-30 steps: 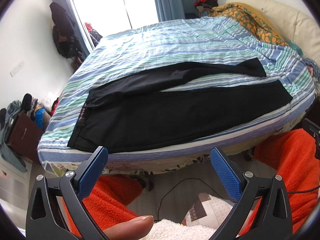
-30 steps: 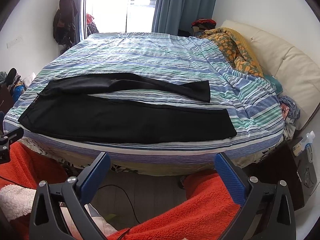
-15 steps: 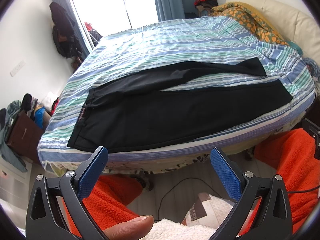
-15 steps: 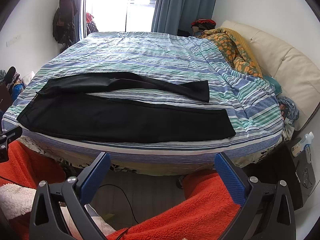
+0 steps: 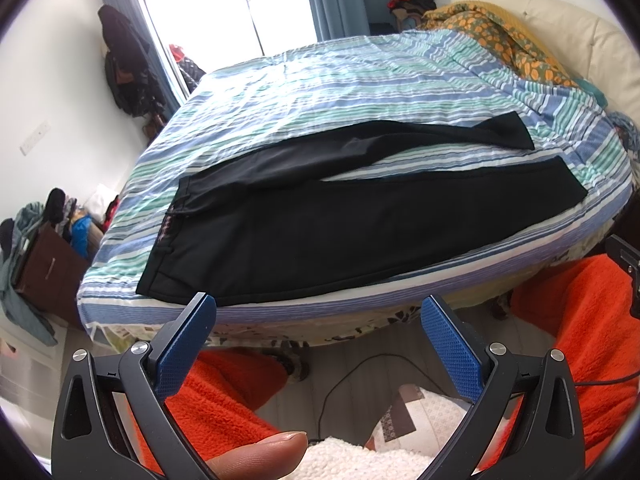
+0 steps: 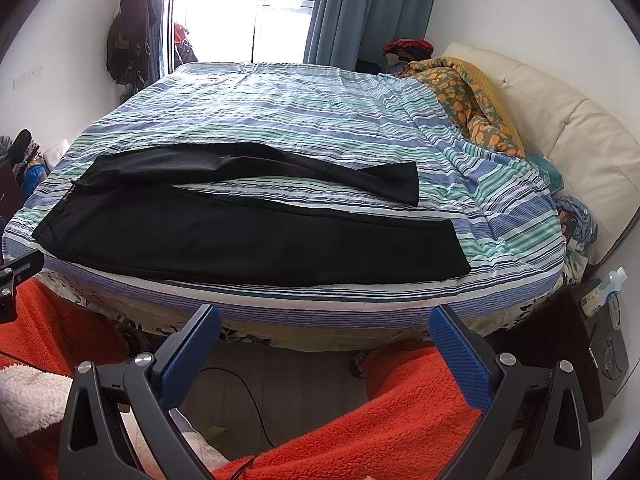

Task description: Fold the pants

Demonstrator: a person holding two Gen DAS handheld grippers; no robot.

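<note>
Pants [image 5: 340, 216] lie flat on the bed [image 5: 360, 92], along its near edge, legs parted toward the headboard. Both the left tool [image 5: 316, 320] and right tool [image 6: 324, 330] hang released short of the bed. Only the left view shows a thumb [image 5: 260, 454]; only the right shows a bottle [image 6: 612, 284] beside the bed.

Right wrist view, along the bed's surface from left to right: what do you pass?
Waistband end of the black pants → near leg's hem → orange patterned blanket → cream headboard.
</note>
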